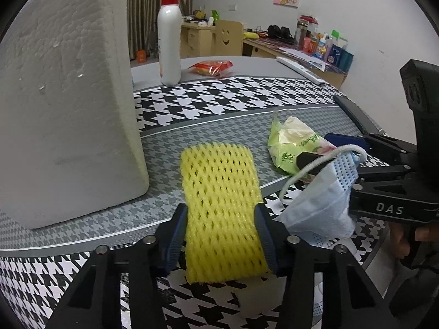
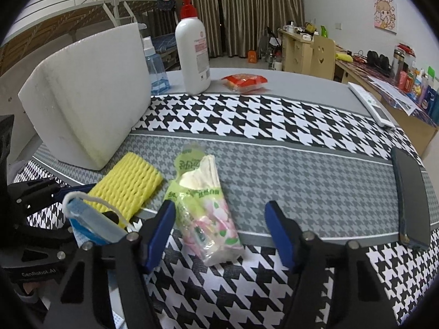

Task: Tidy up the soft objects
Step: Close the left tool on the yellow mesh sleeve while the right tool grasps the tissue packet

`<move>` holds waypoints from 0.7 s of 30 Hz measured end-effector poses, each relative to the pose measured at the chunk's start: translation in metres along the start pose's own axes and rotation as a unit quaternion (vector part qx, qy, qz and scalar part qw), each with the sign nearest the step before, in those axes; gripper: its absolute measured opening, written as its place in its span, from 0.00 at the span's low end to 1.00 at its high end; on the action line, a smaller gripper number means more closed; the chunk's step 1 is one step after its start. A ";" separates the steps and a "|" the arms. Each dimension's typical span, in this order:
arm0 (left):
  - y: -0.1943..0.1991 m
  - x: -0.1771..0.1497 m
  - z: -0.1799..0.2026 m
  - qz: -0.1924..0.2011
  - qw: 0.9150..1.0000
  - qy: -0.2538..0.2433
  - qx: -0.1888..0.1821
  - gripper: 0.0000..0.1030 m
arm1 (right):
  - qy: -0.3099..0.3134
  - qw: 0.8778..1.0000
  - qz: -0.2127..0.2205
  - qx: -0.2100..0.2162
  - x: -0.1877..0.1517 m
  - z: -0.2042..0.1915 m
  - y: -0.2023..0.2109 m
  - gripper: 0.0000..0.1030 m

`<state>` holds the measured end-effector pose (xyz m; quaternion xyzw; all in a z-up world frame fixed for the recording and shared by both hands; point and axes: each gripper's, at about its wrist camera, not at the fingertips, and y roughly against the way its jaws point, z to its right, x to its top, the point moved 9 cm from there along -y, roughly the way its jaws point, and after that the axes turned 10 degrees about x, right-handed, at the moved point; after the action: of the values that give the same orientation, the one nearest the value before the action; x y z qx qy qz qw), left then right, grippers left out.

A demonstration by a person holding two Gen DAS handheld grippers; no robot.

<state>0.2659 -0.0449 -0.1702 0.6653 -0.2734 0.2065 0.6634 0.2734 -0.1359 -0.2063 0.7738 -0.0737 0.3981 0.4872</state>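
Note:
My left gripper [image 1: 221,235] is shut on a yellow foam net sleeve [image 1: 219,192], held low over the houndstooth cloth; the sleeve also shows in the right wrist view [image 2: 129,186]. My right gripper [image 2: 219,233] is open, its blue pads either side of a green tissue pack [image 2: 203,211] lying on the cloth, also seen in the left wrist view [image 1: 296,142]. A blue face mask [image 1: 323,200] hangs draped over the right gripper's outer finger, its ear loop hooked there; it shows in the right wrist view too [image 2: 90,222]. A white foam block [image 1: 63,96] stands on the left.
A white pump bottle [image 2: 192,49], a blue spray bottle [image 2: 155,68] and a red snack packet [image 2: 244,81] stand at the back. A dark phone [image 2: 410,197] and a white remote [image 2: 370,104] lie on the right. Desks with clutter stand beyond the table.

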 end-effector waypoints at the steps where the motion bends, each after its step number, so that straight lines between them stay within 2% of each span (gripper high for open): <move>1: -0.001 0.001 0.002 0.000 1.000 -0.002 -0.002 0.43 | 0.001 1.000 0.000 0.002 0.000 -0.001 0.000 0.64; 3: -0.001 0.001 0.003 0.000 1.000 -0.003 -0.007 0.38 | 0.005 1.000 0.000 0.002 -0.001 -0.002 0.000 0.61; 7: 0.000 0.001 0.004 0.002 1.000 -0.005 -0.007 0.32 | 0.007 1.000 -0.010 0.005 -0.003 -0.005 -0.003 0.55; 12: 0.001 0.001 0.003 0.006 1.000 -0.005 -0.007 0.26 | 0.006 1.000 -0.025 0.010 -0.006 -0.006 -0.008 0.55; 14: 0.002 0.002 0.002 0.008 1.000 -0.004 -0.008 0.24 | 0.010 1.000 -0.025 0.012 -0.006 -0.008 -0.009 0.42; 15: 0.002 0.002 0.002 0.009 1.000 -0.004 -0.008 0.22 | 0.012 1.000 -0.025 0.013 -0.006 -0.010 -0.009 0.40; 16: 0.003 0.002 0.002 0.010 1.000 -0.004 -0.007 0.21 | 0.012 0.999 -0.025 0.015 -0.006 -0.011 -0.010 0.34; 21: 0.007 0.003 -0.001 0.015 1.000 -0.001 -0.007 0.14 | 0.006 1.000 -0.020 0.017 -0.005 -0.010 -0.006 0.30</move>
<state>0.2642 -0.0440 -0.1631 0.6568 -0.2854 0.2142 0.6643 0.2673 -0.1256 -0.2123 0.7806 -0.0486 0.3944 0.4825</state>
